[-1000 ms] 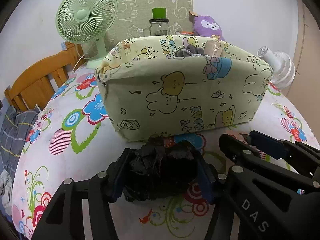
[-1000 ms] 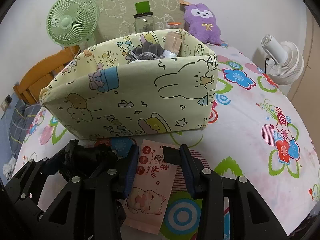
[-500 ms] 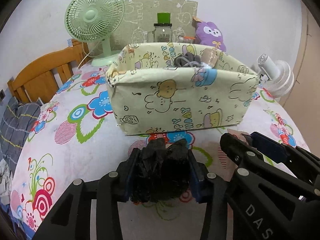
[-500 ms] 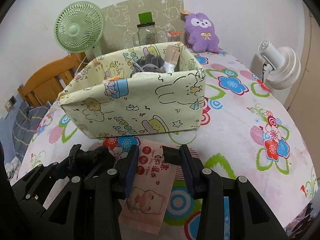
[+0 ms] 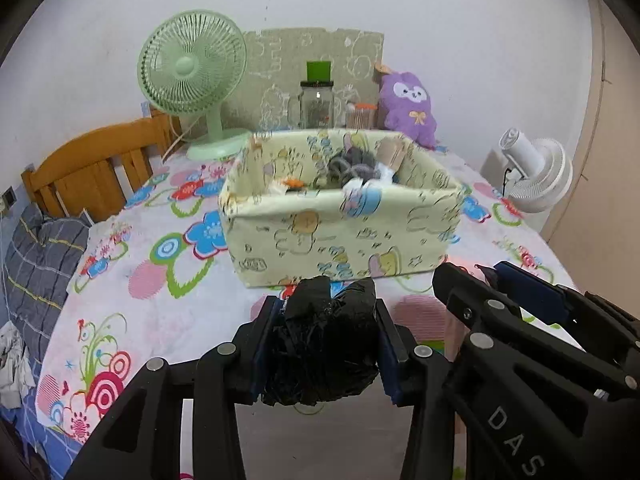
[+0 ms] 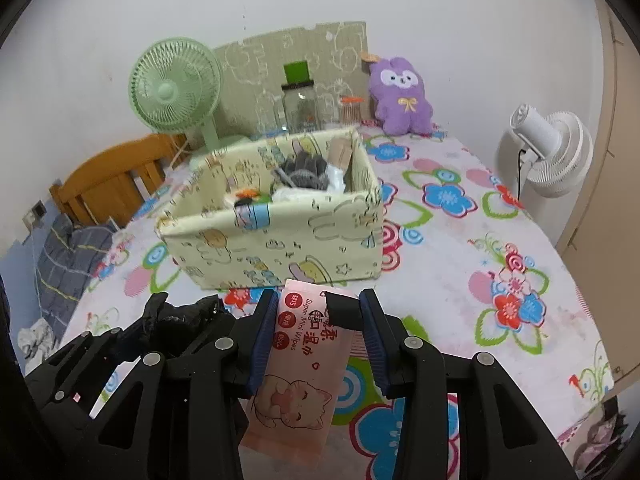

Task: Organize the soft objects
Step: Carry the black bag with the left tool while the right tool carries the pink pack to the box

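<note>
While both loads sit short of cream cartoon-print fabric bin (image 5: 340, 236), neither is stowed yet. Left gripper (image 5: 326, 344) clamped on crumpled black plastic bag wad (image 5: 324, 352), held above flowered counter (image 6: 460, 280), near bin front wall. Right gripper (image 6: 316, 340) pinching pink wet-wipes pack (image 6: 298, 368), likewise off counter. Risks: slick pack slipping from narrow grip; bag snagging soft rim, tipping bin.

A green fan (image 5: 192, 76) stands left of a glass jar (image 5: 317, 104); a white fan (image 6: 550, 152) sits right; a wooden headboard (image 5: 92, 172) stands far left.
</note>
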Demonstrator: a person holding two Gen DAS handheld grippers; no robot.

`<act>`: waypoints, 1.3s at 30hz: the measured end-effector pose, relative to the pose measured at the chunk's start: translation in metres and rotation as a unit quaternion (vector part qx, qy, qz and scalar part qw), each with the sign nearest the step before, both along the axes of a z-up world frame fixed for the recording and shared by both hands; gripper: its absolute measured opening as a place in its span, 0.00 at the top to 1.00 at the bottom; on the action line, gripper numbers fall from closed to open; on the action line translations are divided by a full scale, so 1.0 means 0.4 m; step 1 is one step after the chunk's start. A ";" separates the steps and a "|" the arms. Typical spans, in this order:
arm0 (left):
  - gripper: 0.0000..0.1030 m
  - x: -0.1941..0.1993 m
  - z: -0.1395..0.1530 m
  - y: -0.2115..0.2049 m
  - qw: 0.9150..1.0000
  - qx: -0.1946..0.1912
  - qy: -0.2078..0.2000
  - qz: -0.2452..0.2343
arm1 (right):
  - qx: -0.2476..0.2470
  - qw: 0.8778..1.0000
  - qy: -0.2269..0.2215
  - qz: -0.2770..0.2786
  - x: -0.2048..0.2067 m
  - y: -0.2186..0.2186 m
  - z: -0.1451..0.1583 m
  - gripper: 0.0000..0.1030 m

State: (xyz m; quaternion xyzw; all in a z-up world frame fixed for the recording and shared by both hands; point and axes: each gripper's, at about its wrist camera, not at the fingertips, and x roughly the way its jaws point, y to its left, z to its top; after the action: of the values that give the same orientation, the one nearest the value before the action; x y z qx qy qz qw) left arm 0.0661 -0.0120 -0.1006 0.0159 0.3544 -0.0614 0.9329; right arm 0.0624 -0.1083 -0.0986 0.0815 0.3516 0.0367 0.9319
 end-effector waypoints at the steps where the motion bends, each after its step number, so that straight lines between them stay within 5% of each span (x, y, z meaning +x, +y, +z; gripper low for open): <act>1: 0.56 -0.005 0.013 -0.004 1.000 0.000 -0.005 -0.002 | 0.001 1.000 -0.004 0.002 -0.005 -0.004 0.011 0.57; 16: 0.56 -0.030 0.134 -0.049 0.998 -0.004 -0.055 -0.015 | -0.007 0.998 -0.058 0.007 -0.043 -0.053 0.142 0.57; 39: 0.55 0.054 0.194 -0.062 0.998 -0.009 -0.065 -0.013 | -0.009 0.997 -0.075 0.022 0.042 -0.070 0.208 0.57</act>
State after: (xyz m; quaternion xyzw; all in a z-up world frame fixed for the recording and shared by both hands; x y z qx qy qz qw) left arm 0.0876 -0.0368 -0.0229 0.0163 0.2918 -0.0754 0.9534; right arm 0.0790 -0.1362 -0.0153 0.0625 0.2827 0.0607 0.9553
